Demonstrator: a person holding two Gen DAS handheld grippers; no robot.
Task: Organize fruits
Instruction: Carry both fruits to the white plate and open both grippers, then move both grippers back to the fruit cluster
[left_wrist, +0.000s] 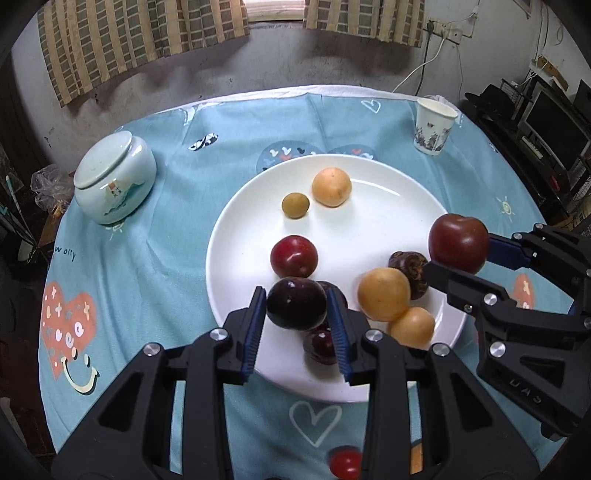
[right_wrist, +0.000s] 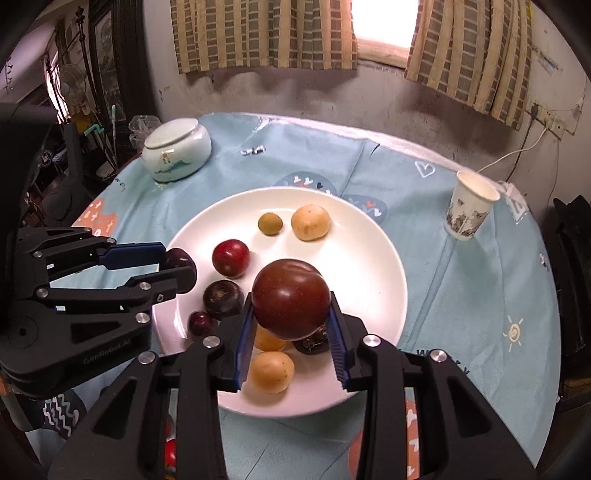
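**Both tools loaded, plate directly below**

Left tool (left_wrist: 296, 308) pinches a dark plum (left_wrist: 296, 303); right tool (right_wrist: 291, 314) pinches a larger reddish-brown plum (right_wrist: 291, 298). Jaws narrow, pads pressing fruit. The white plate (left_wrist: 369, 221) lies beneath and ahead of both tips, right tool nearer its right rim. Plums round, glossy, no long axis. Judgement: lower and set down in a clear patch.

Clothed table (left_wrist: 229, 155), plate (left_wrist: 373, 384), jar (left_wrist: 114, 181), cup (left_wrist: 434, 125)
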